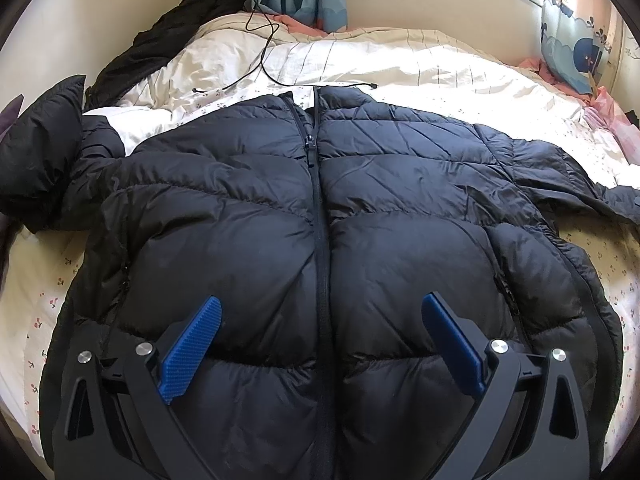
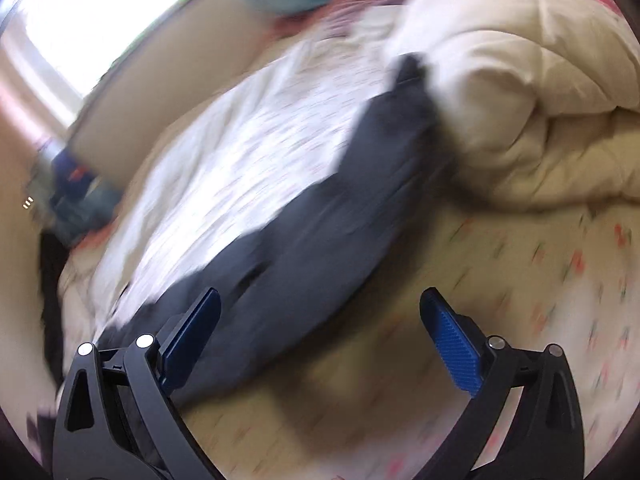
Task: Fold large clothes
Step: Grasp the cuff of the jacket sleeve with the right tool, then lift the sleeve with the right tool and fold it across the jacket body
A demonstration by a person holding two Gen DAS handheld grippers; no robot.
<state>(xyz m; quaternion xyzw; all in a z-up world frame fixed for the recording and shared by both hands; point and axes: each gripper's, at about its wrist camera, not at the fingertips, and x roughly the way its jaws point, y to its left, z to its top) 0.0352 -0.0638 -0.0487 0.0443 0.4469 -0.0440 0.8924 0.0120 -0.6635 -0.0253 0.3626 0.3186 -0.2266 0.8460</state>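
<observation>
Bed [image 1: 440, 76] — puffer jacket [image 1: 320, 216] flat, zipped. Left gripper [image 1: 320, 320] over jacket hem, right gripper [image 2: 320, 312] beside jacket sleeve [image 2: 320, 208] — jaws wide, empty. Risk: slick padding slipping, fold springing open.

1. The black quilted puffer jacket [image 1: 320, 208] is thin synthetic cloth with a soft sheen, puffed and creased between its stitched seams.
2. The white cherry-print bed sheet [image 1: 48, 304] looks like matt woven cloth.
3. The left gripper [image 1: 320, 344] has matt black plastic arms, shiny metal pins and blue ribbed pads [image 1: 192, 348].
4. The cream duvet [image 2: 520, 80] looks soft and matt.
</observation>
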